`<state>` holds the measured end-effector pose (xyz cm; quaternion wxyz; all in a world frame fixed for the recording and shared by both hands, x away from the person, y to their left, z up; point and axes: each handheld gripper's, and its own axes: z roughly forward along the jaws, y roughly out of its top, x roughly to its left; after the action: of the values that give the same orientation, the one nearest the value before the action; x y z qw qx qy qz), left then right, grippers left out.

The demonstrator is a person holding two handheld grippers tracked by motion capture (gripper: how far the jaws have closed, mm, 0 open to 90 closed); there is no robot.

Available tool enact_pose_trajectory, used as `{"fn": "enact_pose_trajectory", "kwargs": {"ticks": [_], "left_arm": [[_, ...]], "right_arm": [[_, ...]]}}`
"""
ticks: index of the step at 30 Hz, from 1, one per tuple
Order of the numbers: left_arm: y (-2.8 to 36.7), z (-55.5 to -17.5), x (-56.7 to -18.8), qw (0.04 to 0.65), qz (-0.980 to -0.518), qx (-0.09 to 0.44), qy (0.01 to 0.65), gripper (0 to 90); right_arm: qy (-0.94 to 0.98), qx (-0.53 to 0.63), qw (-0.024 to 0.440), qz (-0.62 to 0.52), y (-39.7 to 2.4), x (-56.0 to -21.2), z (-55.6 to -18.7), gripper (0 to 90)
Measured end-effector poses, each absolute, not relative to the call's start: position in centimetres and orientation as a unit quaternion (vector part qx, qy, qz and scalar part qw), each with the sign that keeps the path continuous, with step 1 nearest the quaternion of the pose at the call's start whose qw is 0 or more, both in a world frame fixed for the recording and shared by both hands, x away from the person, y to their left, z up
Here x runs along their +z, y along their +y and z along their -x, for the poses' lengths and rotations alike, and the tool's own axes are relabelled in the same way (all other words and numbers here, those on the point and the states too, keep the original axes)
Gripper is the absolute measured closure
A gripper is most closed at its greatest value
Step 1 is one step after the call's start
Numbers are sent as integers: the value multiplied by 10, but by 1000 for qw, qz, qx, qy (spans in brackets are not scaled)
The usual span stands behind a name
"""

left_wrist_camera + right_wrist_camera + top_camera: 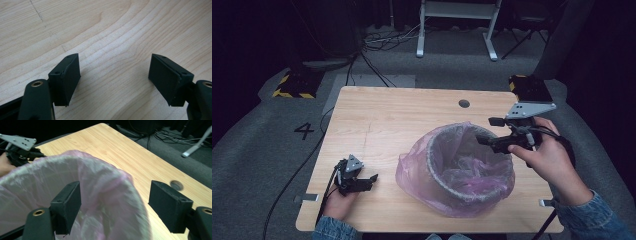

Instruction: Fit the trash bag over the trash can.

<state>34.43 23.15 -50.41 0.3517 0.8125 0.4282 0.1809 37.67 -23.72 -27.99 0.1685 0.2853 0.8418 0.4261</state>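
A small waste bin (462, 170) lined with a thin pink plastic bag (412, 172) stands on the wooden table (387, 115), right of centre. My right gripper (488, 131) hovers at the bin's far right rim with its jaws wide open. In the right gripper view the bag's rim (107, 182) runs between the jaws of the right gripper (115, 200), and the pads do not press on it. My left gripper (368, 181) rests low at the table's front left, open over bare wood, with nothing between the jaws of the left gripper (115, 75).
A round cable hole (464, 103) sits near the table's far edge. On the floor beyond are a white frame's legs (457, 30), loose cables (377, 45) and a yellow-and-black striped block (294, 85). A dark box (529, 87) stands off the far right corner.
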Motion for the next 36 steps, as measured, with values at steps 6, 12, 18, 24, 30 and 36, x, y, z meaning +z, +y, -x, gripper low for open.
{"fn": "enact_pose_trajectory", "kwargs": {"ticks": [6,12,18,24,30,36], "left_arm": [[231,-343,-504,353,-812,180,428,249],[235,-341,-504,354,-820,175,414,248],[239,-339,-504,357,-825,171,403,248],[239,-339,-504,358,-825,170,402,246],[239,-339,-504,357,-826,171,402,245],[239,-339,-504,357,-826,171,402,246]], "right_arm": [[842,412,178,-299,-262,-279,-370,260],[832,409,188,-323,-288,-277,-363,260],[825,398,190,-352,-315,-281,-357,260],[817,399,190,-372,-336,-290,-351,260],[814,392,186,-386,-354,-305,-349,253],[810,406,179,-384,-363,-330,-349,238]]}}
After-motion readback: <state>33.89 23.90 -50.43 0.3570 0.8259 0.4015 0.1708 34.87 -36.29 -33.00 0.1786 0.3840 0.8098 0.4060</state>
